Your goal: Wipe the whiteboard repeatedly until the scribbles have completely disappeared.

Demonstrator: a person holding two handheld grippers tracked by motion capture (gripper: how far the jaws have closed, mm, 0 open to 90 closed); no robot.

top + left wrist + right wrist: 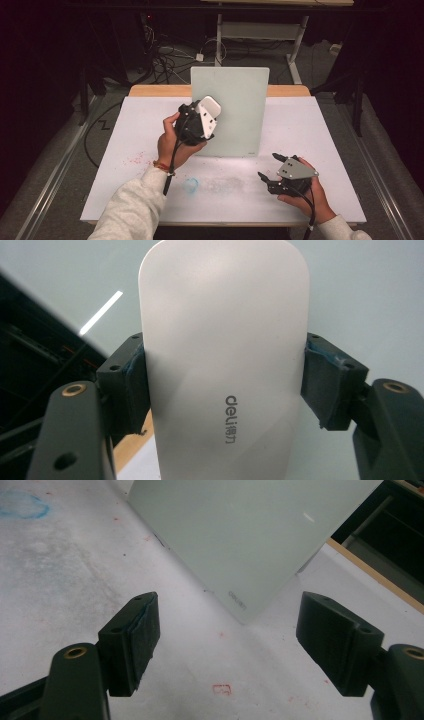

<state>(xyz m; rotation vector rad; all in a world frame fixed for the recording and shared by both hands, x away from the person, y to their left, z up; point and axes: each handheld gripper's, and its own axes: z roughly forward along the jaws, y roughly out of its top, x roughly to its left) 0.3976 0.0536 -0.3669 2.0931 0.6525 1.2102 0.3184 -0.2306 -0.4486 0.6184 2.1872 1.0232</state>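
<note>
A pale green glass board (235,112) stands upright on the white table (135,125), its printed mark at the lower right corner (238,600). My left gripper (202,120) is shut on a white eraser block (225,355) labelled deli, both pads clamped on its sides. The eraser (209,107) is held up against the board's left part. My right gripper (267,167) rests low near the table's front right, jaws wide open with nothing between them, pointing toward the board (250,535).
A blue smudge (191,185) and faint red specks (137,159) mark the table top. A small red mark (222,689) lies just ahead of the right jaws. Cables and desk legs (220,30) sit on the floor beyond the table.
</note>
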